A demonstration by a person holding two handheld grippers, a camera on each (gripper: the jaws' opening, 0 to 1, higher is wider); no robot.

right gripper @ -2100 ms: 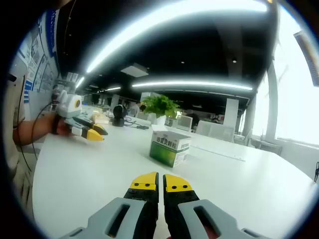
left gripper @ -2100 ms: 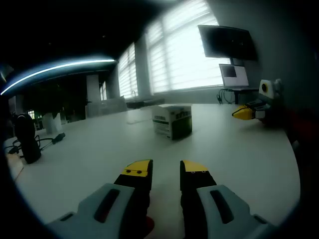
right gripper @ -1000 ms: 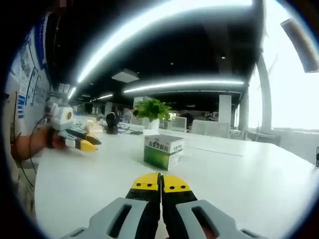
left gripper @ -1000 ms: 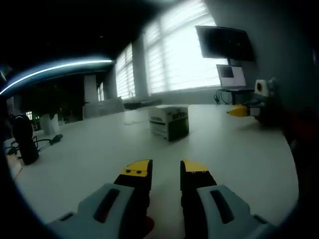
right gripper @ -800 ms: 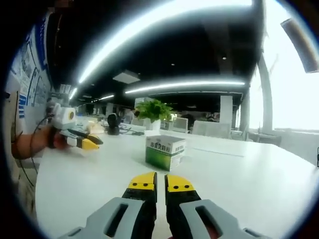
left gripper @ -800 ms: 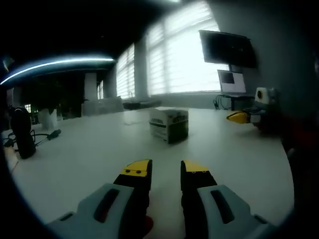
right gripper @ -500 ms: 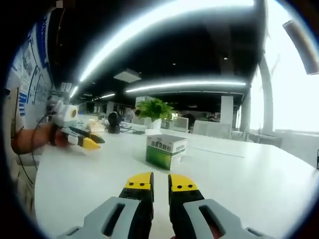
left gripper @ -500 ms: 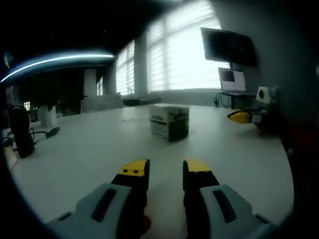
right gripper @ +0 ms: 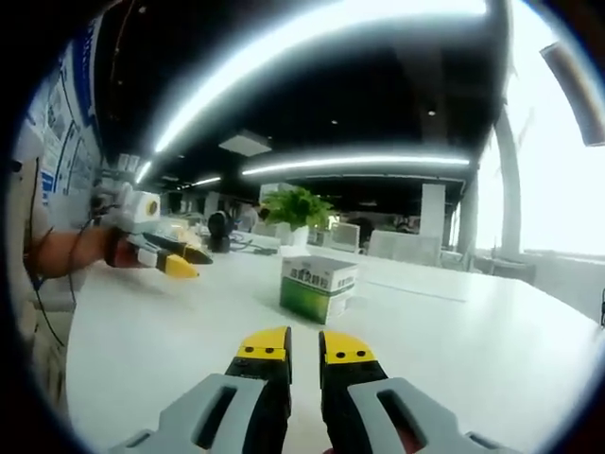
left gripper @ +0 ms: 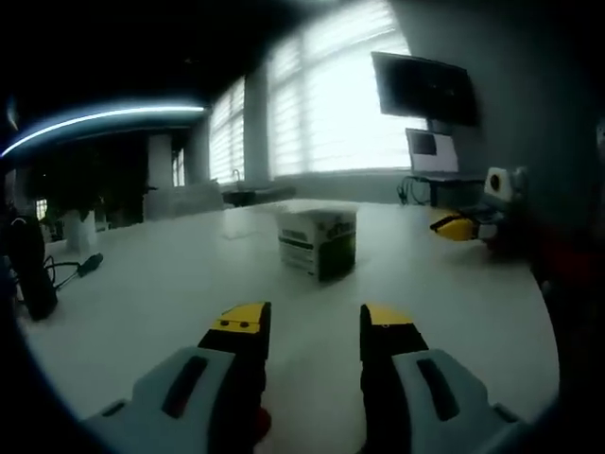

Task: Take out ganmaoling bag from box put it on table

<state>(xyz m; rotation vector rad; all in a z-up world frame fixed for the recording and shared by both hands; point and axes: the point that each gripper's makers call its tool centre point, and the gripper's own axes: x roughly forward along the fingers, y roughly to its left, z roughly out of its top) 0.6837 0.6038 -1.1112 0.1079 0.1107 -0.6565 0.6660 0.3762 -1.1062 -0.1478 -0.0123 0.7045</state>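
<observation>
Green-and-white box (right gripper: 319, 287) sits closed, upright on the white table (right gripper: 473, 350).

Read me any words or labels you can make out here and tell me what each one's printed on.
Box: dark characters on its white upper band, too blurred to read; same in the left gripper view.
Wall posters: blue and white print, too small to read.
Laptop screen: nothing legible.
Tongs of the left gripper and right gripper: no text.
</observation>
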